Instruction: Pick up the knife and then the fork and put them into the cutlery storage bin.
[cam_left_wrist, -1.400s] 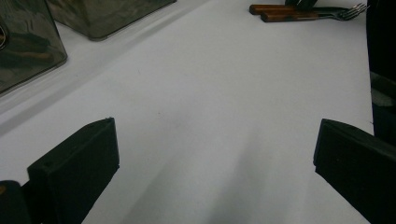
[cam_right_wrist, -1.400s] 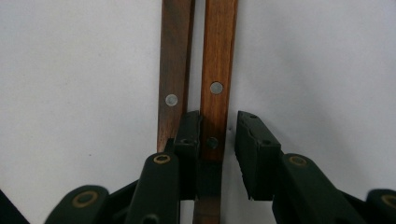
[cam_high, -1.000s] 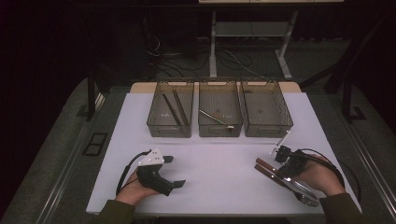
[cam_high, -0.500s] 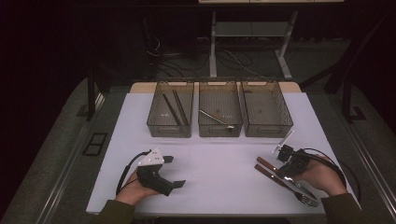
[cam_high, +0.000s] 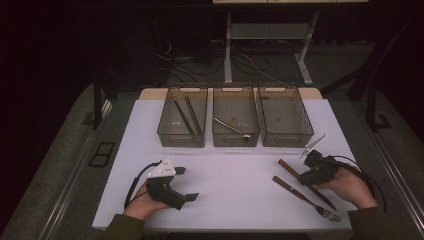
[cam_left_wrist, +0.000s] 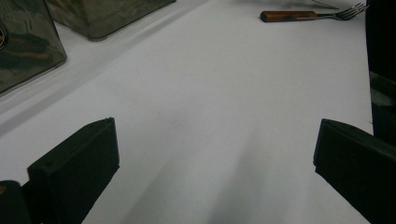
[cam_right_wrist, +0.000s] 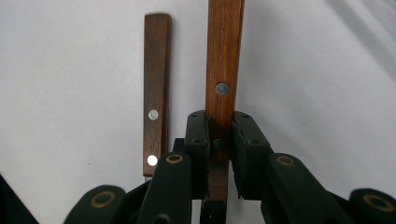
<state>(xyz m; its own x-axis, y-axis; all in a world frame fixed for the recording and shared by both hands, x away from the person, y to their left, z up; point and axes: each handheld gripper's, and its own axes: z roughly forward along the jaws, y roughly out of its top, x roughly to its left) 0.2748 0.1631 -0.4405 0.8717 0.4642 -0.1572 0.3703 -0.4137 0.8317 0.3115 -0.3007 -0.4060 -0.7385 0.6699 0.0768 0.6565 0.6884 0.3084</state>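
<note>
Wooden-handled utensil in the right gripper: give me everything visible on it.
The wooden-handled utensil has a long, flat, reddish-brown handle of grained wood with a round metal rivet showing. The right gripper is shut on it: the two black jaws press its sides just below that rivet. In the high view it lies slanting on the white table, handle end toward the bins; its dark working end runs under the hand, so its type cannot be told. A wooden-handled fork lies beside it, apart.

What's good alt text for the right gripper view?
The right tool is clamped on the wooden handle of a utensil, which extends straight up the frame above a white table. A second wooden handle with metal rivets lies parallel at its left.
</note>
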